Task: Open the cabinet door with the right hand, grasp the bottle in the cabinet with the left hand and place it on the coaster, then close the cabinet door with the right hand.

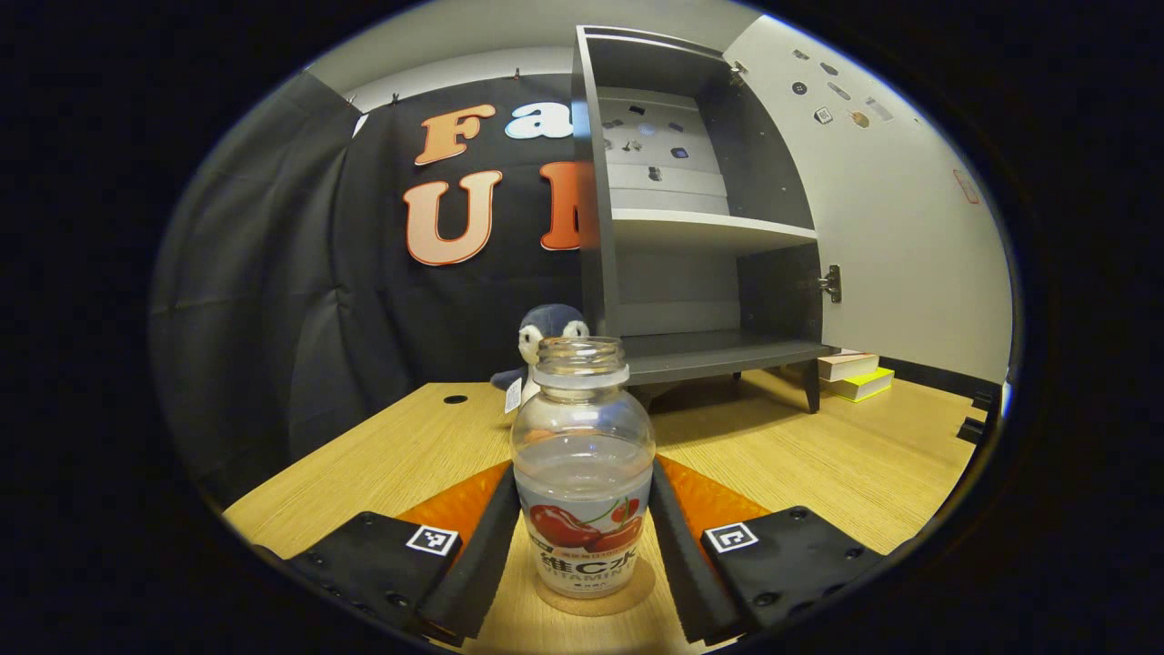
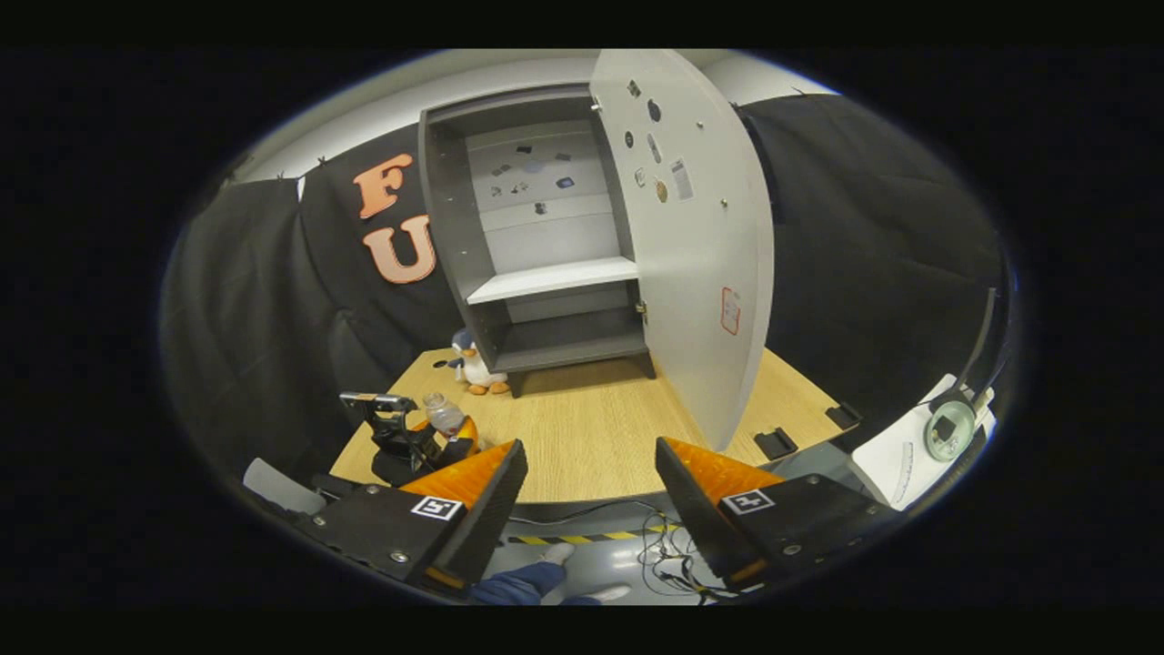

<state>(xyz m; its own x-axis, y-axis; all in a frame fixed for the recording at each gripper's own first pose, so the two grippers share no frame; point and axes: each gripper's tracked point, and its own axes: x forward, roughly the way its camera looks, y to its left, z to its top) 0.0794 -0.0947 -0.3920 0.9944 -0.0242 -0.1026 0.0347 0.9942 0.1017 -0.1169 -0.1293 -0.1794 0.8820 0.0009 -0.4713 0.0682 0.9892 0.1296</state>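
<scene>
A: Where is the bottle seen?
B: In the left gripper view, the clear bottle (image 1: 583, 468), uncapped and bearing a cherry label, is found upright at 6 o'clock on a round coaster (image 1: 596, 599) on the wooden table (image 1: 818, 464). It is flanked by the fingers of the left tool (image 1: 582, 546). The fingers are seen just beside its sides; whether they press on it cannot be told.

A: And the cabinet?
B: The grey cabinet (image 1: 700, 227) is recorded at 1 o'clock, behind the bottle, with both shelves bare. Its white door (image 1: 900, 209) is swung wide at 3 o'clock. A penguin plush toy (image 1: 546, 332) is noted just behind the bottle's neck, at the cabinet's left foot. Books (image 1: 850, 375) are stacked beneath the door.

A: The right tool?
B: In the right gripper view, the right tool (image 2: 589, 496) is held spread, nothing between its fingers, off the near table edge and well apart from the door (image 2: 700, 236). The left tool (image 2: 427, 437) with the bottle (image 2: 443, 412) is observed at 8 o'clock. A shoe (image 2: 556, 551) is visible on the floor at 6 o'clock.
</scene>
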